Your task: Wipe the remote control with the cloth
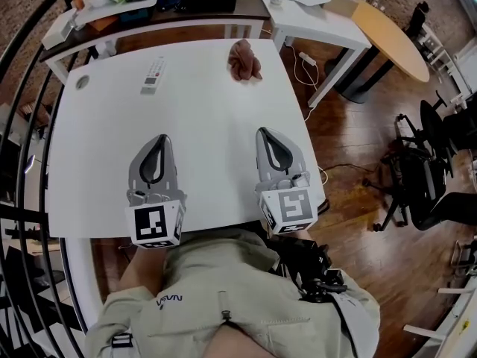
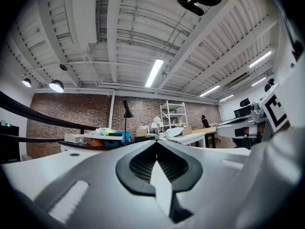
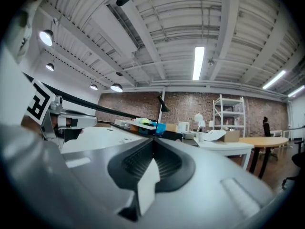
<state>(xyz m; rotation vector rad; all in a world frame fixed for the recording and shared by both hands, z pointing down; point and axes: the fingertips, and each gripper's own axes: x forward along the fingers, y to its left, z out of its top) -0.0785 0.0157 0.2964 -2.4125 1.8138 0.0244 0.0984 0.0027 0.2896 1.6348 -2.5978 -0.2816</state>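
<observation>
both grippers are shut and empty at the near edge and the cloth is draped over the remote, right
Not quite. The head view shows the cloth lying bunched on the table apart from the remote, to its right, not draped over it. The left gripper and right gripper are indeed shut and empty at the near edge.

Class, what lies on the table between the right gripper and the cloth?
Nothing: in the head view, only bare table separates the right gripper from the cloth.
</observation>
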